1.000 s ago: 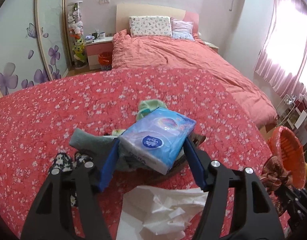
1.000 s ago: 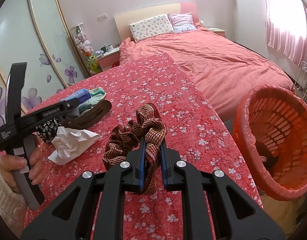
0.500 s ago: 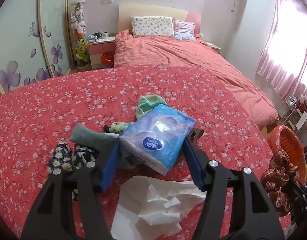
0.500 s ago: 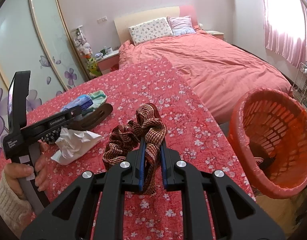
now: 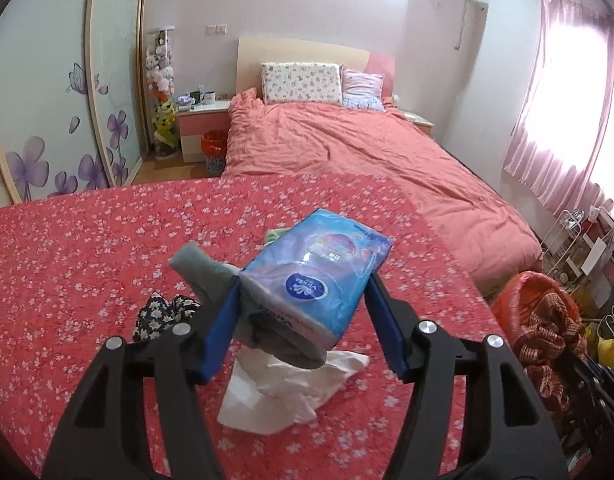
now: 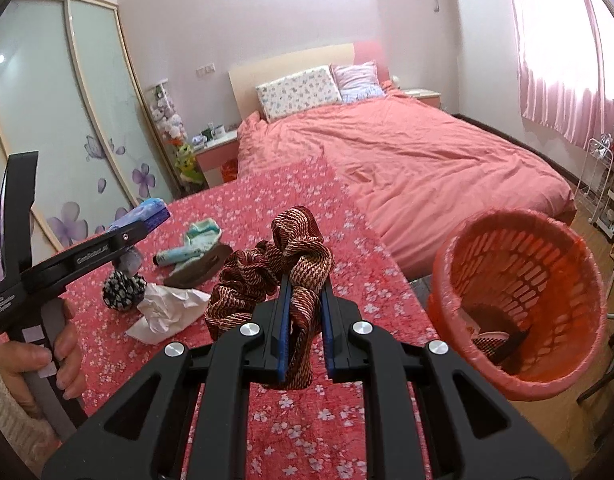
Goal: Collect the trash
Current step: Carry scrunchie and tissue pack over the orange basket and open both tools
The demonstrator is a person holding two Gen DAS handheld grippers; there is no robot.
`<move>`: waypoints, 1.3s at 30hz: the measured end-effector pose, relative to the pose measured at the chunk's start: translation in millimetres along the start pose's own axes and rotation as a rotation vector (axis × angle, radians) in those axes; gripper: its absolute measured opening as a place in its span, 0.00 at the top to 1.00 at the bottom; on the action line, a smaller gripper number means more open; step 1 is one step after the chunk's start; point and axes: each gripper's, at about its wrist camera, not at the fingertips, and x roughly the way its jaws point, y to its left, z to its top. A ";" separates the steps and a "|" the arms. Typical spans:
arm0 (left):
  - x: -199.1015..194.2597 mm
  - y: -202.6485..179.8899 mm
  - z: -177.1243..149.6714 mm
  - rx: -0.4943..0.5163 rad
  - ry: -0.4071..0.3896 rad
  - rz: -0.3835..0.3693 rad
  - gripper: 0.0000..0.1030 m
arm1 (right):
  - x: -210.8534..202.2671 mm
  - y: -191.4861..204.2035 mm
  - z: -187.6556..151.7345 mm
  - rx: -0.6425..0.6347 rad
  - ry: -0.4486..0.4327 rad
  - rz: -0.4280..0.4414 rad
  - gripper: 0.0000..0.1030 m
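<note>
Blue pads of the left gripper (image 5: 303,316) are pinching a tissue pack (image 5: 317,280) with a grey sock (image 5: 211,276) caught against it, above crumpled white paper (image 5: 291,392). Right gripper (image 6: 303,328) is clamping a brown woven scrunchie (image 6: 283,268), orange basket (image 6: 519,304) standing to its right

Tissue pack (image 5: 315,276) hiding most of the green cloth (image 5: 275,235), bin (image 6: 519,300) contents too dark to identify
</note>
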 end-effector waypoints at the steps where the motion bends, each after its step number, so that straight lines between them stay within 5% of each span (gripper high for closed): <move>1: -4.6 -2.3 1.0 0.001 -0.005 -0.005 0.41 | -4.0 -1.6 1.0 0.002 -0.009 -0.002 0.87; 17: -51.2 -56.1 4.7 0.042 -0.067 -0.081 0.41 | -37.7 -35.9 6.6 0.043 -0.098 -0.058 0.87; 39: -49.1 -155.7 -15.7 0.127 -0.050 -0.259 0.41 | -60.5 -103.9 6.9 0.129 -0.179 -0.188 0.87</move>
